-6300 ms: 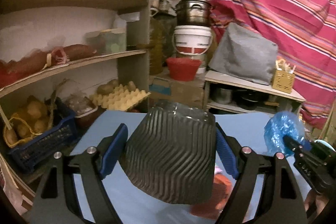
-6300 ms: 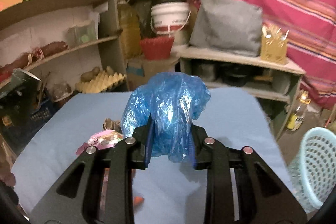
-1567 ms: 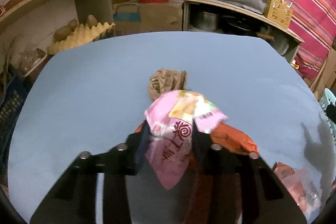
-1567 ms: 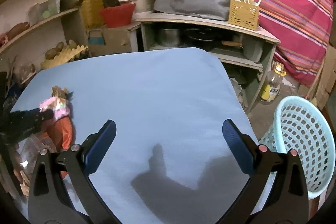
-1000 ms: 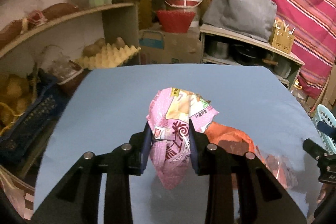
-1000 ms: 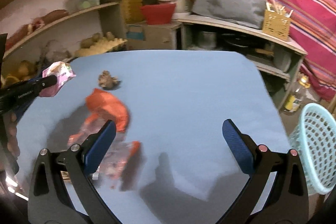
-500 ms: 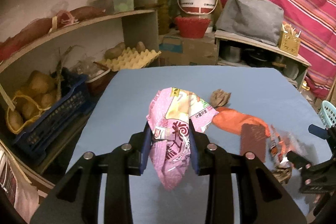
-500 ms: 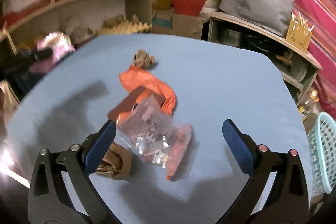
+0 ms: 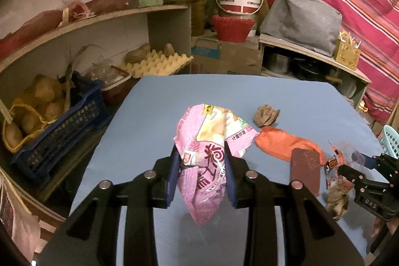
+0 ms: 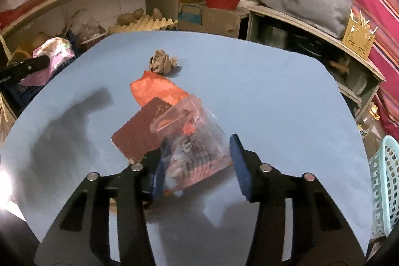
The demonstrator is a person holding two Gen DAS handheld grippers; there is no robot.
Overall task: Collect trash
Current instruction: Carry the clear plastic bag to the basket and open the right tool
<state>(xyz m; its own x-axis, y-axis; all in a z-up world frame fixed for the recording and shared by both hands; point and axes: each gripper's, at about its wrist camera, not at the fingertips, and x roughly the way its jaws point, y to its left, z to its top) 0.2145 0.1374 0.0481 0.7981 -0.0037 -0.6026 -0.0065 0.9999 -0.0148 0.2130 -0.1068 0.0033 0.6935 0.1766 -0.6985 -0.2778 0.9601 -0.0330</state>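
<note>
Blue tabletop (image 10: 274, 91) is framed by cluttered shelves (image 9: 99, 19). At left, a crumpled pink wrapper (image 9: 207, 166) is pinched upright in the left gripper (image 9: 202, 173), long axis vertical. A clear bag (image 10: 197, 141), seemingly tilted, is straddled by the right gripper (image 10: 199, 161), jaws parted around it, beside an orange wrapper (image 10: 159, 89).

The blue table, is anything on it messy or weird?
Yes. Trash litters the blue table: a crumpled paper ball, an orange wrapper, a brown card and a clear plastic bag, overlapping in a heap.
</note>
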